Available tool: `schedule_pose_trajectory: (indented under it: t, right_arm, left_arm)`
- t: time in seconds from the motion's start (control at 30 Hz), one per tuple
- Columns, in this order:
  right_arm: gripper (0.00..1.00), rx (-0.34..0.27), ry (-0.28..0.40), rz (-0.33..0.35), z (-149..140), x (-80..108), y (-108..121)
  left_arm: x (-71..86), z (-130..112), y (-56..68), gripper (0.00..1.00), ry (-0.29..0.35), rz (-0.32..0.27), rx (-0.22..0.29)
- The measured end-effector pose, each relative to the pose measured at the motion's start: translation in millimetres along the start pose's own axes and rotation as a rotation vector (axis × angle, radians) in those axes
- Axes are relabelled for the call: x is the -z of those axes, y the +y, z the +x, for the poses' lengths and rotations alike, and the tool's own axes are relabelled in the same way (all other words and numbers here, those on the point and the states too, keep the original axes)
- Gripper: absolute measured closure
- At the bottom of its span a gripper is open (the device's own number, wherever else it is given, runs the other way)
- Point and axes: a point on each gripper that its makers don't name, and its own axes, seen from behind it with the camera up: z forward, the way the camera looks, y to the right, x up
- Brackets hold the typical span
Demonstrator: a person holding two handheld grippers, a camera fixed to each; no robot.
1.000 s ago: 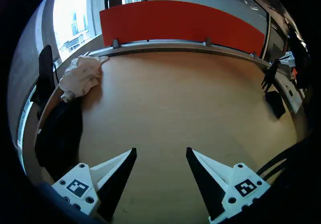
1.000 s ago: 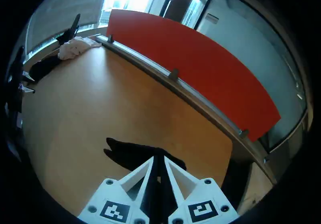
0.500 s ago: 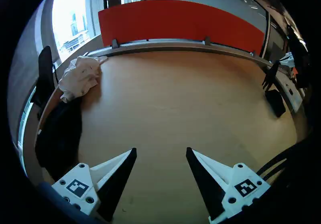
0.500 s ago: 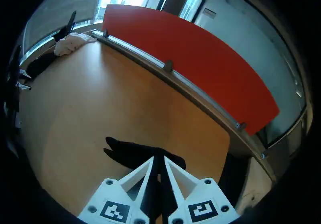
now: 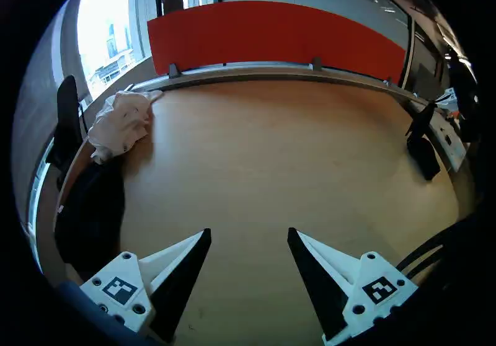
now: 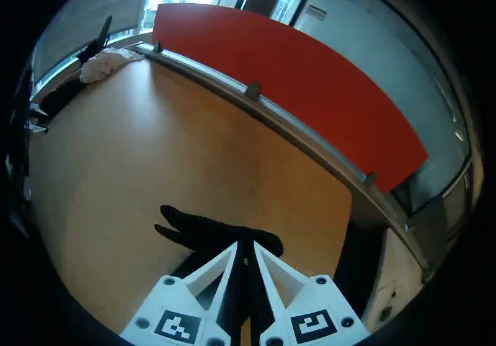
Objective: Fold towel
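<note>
One pale towel [image 5: 121,123] lies crumpled at the surface's [image 5: 266,160] far left corner (likely soft, light and limp; best pinched at a hem). The left gripper [image 5: 248,237] is held open and empty; the right gripper [image 6: 246,245] is clamped on a black cloth [image 6: 204,228].

A crumpled white towel [image 5: 121,123] lies in the table's [image 5: 266,154] far corner, a dark cloth [image 6: 208,231] at the opposite end.

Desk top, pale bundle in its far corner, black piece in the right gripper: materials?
Tan desk top: wood-grain laminate or veneer, satin; faint streaks, soft sheen. Crumpled off-white bundle: matte fabric, probably towel; loose folds. Black piece pinched by right gripper: matte, limp-edged, likely cloth; can't tell more.
</note>
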Motion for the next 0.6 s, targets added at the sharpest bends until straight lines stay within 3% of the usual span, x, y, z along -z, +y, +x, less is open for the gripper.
schedule_pose_trajectory:
  t: [0.33, 0.6]
  right_arm:
    - [0.96, -0.06, -0.065, -0.01, -59.7, 15.9, -5.7]
    - [0.96, -0.101, -0.1, -0.023, -91.6, 24.4, -8.6]
  left_arm:
    - [2.7, -0.8, 2.7, 0.09, -0.003, -0.005, -0.016]
    - [4.1, -1.6, 3.6, 0.09, -0.002, -0.007, -0.021]
